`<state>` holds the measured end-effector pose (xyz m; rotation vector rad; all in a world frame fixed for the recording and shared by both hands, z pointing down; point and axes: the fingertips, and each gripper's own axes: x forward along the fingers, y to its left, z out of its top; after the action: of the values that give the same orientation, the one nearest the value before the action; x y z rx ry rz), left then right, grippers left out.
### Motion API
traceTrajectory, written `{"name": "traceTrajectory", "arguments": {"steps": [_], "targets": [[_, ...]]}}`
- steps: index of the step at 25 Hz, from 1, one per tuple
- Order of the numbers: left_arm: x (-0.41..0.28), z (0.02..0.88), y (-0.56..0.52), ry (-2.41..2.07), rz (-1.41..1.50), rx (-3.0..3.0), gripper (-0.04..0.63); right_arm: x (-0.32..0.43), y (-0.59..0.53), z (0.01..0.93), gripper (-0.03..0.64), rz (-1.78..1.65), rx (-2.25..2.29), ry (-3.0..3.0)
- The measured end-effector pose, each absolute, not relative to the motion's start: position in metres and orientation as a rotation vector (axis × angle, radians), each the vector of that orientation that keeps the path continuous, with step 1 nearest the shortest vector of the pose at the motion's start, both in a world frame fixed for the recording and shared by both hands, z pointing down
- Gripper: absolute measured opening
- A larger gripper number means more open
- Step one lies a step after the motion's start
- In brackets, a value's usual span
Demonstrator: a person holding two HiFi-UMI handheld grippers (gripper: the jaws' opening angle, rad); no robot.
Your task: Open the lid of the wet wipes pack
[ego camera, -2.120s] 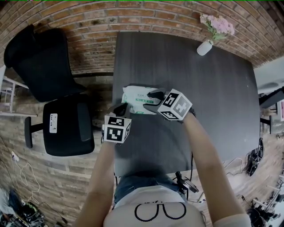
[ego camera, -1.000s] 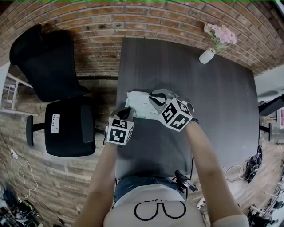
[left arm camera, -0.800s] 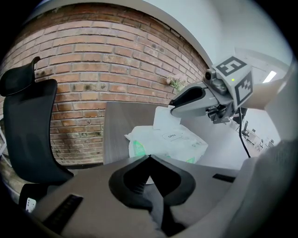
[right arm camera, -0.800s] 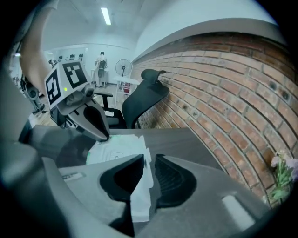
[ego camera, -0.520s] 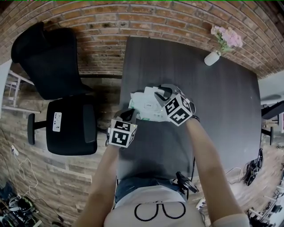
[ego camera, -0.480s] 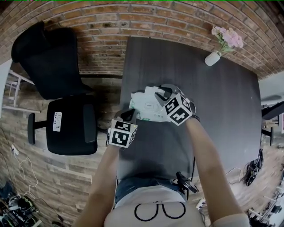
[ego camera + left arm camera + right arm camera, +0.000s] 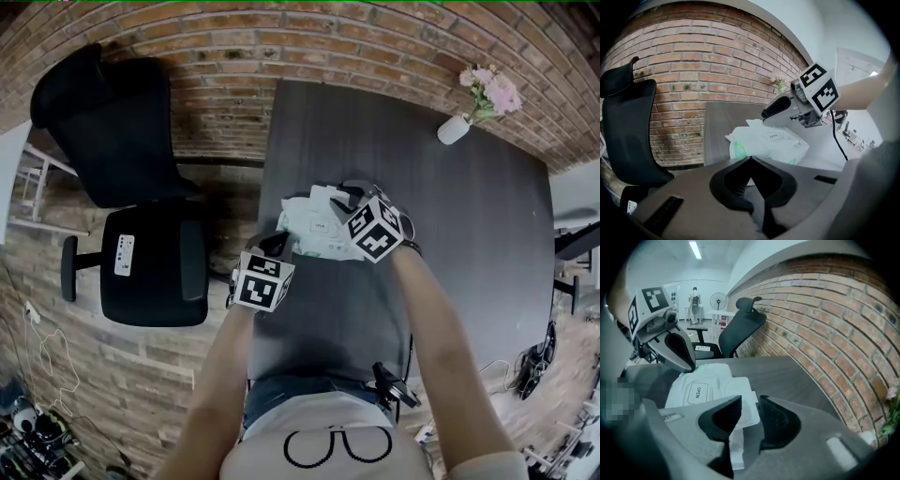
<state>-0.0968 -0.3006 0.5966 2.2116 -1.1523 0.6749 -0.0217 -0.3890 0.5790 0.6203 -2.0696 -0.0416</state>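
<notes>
We see the wet wipes pack in white with pale green patches. Its lid is white too, and its label is white with a black outline and black print. The table is dark charcoal with a faint grain. Along the top of the frame the brick wall is red-brown with light mortar lines. At upper left the chair is black. At upper right the flowers are pink and their vase is white. The left gripper and the right gripper are grey with black jaws, and each bears black-and-white square markers.
</notes>
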Motion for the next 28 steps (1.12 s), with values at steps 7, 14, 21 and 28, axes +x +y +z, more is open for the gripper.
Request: {"name": "traceTrajectory", "arguments": {"steps": [7, 14, 21, 28], "targets": [[-0.099, 0.584, -0.3, -1.218, 0.686, 2.225, -0.002, -0.021, -0.381, 0.54, 0.115, -0.093, 0.688, -2.123], [-0.102, 0.543, -0.298, -1.29, 0.608, 2.272, -0.002, -0.018, -0.357, 0.492, 0.115, -0.163, 0.765, -2.178], [-0.109, 0.494, -0.288, -1.384, 0.526, 2.336, -0.002, -0.012, -0.326, 0.443, 0.085, -0.202, 0.903, -2.244], [-0.115, 0.441, -0.273, -1.488, 0.411, 2.42, -0.002, -0.006, -0.294, 0.385, 0.006, -0.243, 1.104, -2.326]]}}
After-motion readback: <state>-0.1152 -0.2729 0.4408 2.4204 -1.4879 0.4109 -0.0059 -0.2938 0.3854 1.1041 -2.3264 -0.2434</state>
